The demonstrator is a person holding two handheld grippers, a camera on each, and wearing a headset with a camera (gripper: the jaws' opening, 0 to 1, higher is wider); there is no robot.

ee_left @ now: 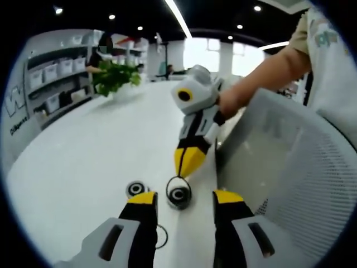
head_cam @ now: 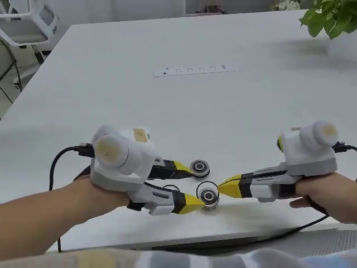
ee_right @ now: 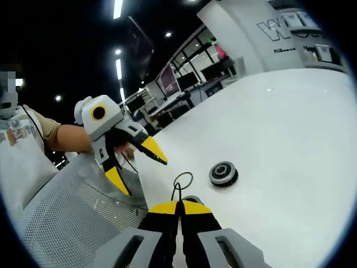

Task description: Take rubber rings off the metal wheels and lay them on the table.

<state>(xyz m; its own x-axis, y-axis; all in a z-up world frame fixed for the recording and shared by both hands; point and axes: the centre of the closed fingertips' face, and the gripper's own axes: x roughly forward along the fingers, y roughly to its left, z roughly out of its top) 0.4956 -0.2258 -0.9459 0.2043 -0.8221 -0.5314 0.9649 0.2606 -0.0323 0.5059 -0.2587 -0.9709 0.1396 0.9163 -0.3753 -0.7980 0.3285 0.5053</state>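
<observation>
Two small metal wheels lie near the table's front edge. The far wheel (head_cam: 199,167) (ee_left: 135,188) (ee_right: 223,173) wears its black rubber ring. The near wheel (head_cam: 209,196) (ee_left: 179,196) sits between the jaws of my left gripper (head_cam: 189,185) (ee_left: 184,196) (ee_right: 146,177), which is open and not touching it. A thin rubber ring (head_cam: 207,183) (ee_left: 169,184) (ee_right: 175,180) stands up in a loop off this wheel, with my right gripper (head_cam: 222,188) (ee_left: 187,167) (ee_right: 178,207) shut on it. A loose ring (head_cam: 170,188) (ee_left: 163,235) lies flat by the left jaw.
A white power strip (head_cam: 193,70) is set into the middle of the white table (head_cam: 111,95). A potted plant (head_cam: 329,17) stands at the far right corner. A grey mesh chair (ee_left: 279,162) is close to the table's front edge.
</observation>
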